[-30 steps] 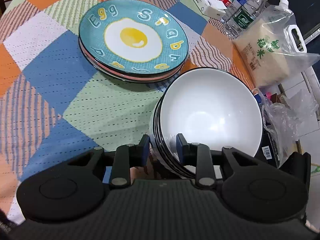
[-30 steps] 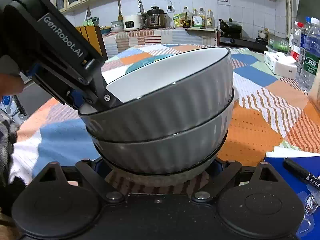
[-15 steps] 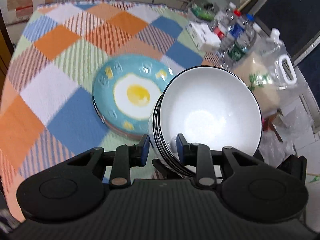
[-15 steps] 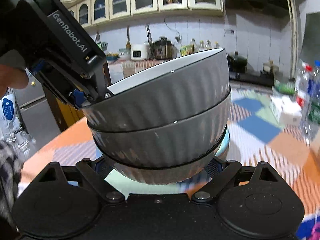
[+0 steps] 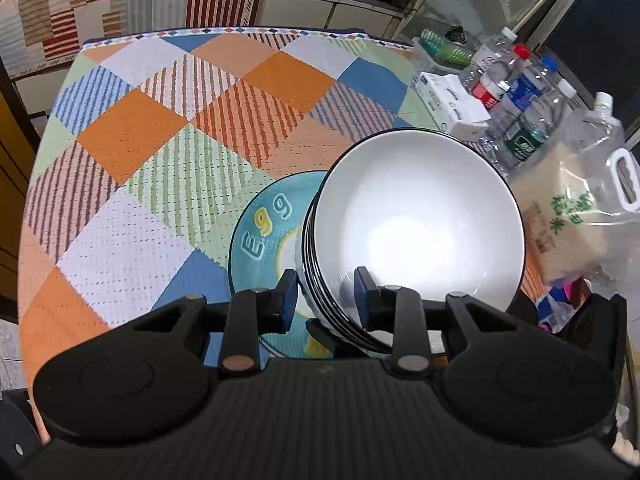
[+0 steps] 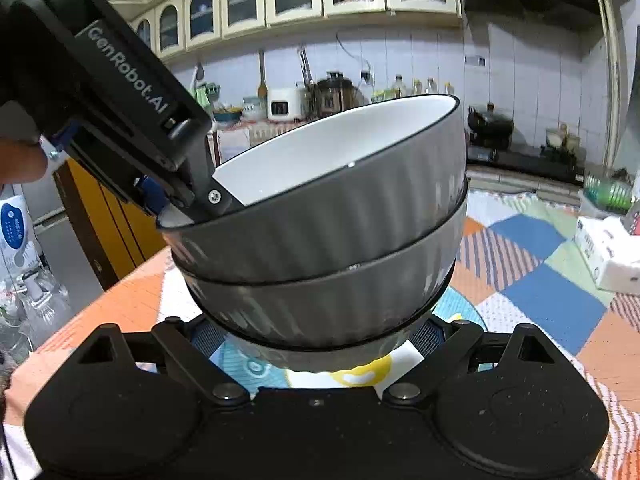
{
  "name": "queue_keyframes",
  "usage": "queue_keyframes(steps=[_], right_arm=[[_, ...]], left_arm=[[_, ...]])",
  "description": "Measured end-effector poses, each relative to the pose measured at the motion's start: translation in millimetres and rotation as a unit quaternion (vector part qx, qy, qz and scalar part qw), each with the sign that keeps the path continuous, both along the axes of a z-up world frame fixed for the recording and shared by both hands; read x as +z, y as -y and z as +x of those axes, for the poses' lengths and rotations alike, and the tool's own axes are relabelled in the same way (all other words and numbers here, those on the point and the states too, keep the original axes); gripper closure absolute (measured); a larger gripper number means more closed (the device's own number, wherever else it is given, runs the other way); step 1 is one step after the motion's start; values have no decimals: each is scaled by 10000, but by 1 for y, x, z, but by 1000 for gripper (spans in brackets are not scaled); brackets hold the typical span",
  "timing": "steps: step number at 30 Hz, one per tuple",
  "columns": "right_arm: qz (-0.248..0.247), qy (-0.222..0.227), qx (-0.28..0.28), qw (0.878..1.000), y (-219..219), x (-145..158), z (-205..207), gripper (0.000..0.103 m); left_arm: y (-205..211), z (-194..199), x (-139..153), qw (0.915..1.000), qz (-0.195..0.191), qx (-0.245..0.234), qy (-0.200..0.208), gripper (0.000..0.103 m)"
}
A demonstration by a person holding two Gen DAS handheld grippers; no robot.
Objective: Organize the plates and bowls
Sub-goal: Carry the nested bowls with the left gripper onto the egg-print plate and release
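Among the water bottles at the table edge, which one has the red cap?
The bottle with the red cap has a red label and stands beside the white box; its neighbours have white or blue caps.

The bowl stack [image 5: 416, 236] hangs over the egg plate [image 5: 264, 224] on the desk [image 5: 168, 152]; bottles [image 5: 516, 108] and a rice bag [image 5: 576, 216] stand right of the plate.

The bench [image 5: 132, 140], under a checked cloth [image 5: 256, 76], carries an egg-print plate [image 5: 260, 232] near its middle, with a tissue box [image 5: 452, 100], water bottles [image 5: 520, 120] and a rice bag [image 5: 572, 220] along its right edge.
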State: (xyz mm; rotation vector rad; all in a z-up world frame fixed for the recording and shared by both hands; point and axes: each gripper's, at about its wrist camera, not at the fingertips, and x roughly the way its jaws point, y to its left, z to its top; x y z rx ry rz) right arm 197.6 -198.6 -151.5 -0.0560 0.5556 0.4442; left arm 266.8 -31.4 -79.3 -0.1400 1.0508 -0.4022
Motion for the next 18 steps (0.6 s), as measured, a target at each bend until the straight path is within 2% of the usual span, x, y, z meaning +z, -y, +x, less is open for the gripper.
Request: queue_keyframes(steps=[9,18], right_arm=[[-184,-394,-60,9990,-1,-25,19,8],[-300,-532,-150,9980,-6,-32,29,9]], left_arm=[[2,25,-41,9998,-111,57,-184,75],[0,31,-58,9993,-208,23,-302,73]])
